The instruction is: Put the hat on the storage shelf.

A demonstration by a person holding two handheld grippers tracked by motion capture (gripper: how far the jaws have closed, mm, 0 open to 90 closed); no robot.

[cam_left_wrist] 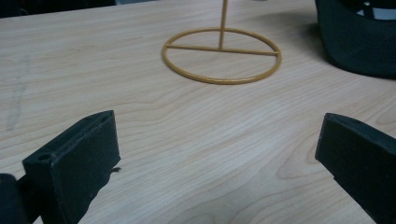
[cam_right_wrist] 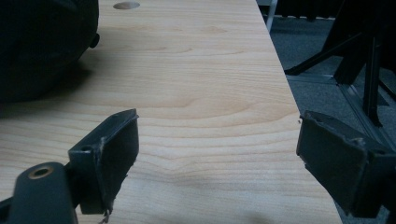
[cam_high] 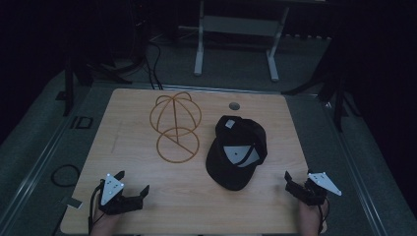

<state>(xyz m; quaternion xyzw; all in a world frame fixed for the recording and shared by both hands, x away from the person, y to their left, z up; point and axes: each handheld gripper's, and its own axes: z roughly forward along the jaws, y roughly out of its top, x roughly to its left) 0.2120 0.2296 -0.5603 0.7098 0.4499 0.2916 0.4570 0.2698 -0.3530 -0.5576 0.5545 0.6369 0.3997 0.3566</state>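
A person's two hand-held grippers rest at the near edge of a wooden table [cam_high: 123, 113] in a dim room, with a black cap [cam_high: 237, 152] as the landmark between them. Far to the cap's left and nearer the person, the left gripper [cam_high: 132, 184] sits low over the wood, its grey three-cornered plate facing up and its jaws spread wide with nothing between them; the hand behind it comes in from the table's near edge, and the jaws angle toward the cap. In the left gripper view the two black jaws stand far apart at either side of the frame, bare wood between them. Just left of the cap and slightly farther back stands a gold wire hat stand [cam_high: 175, 127], a domed frame above a round base ring [cam_left_wrist: 221, 55], close beside the cap but apart from it. The cap itself lies upside down right of the table's middle, its pale inner lining and labels showing, brim toward the near edge. A small round hole [cam_high: 234, 105] in the tabletop sits just beyond the cap. To the cap's right, near the table's right edge, the right gripper [cam_high: 296, 178] is held in a hand [cam_high: 311, 219], jaws likewise wide and empty, pointing left and slightly away from the person, well apart from the cap's brim
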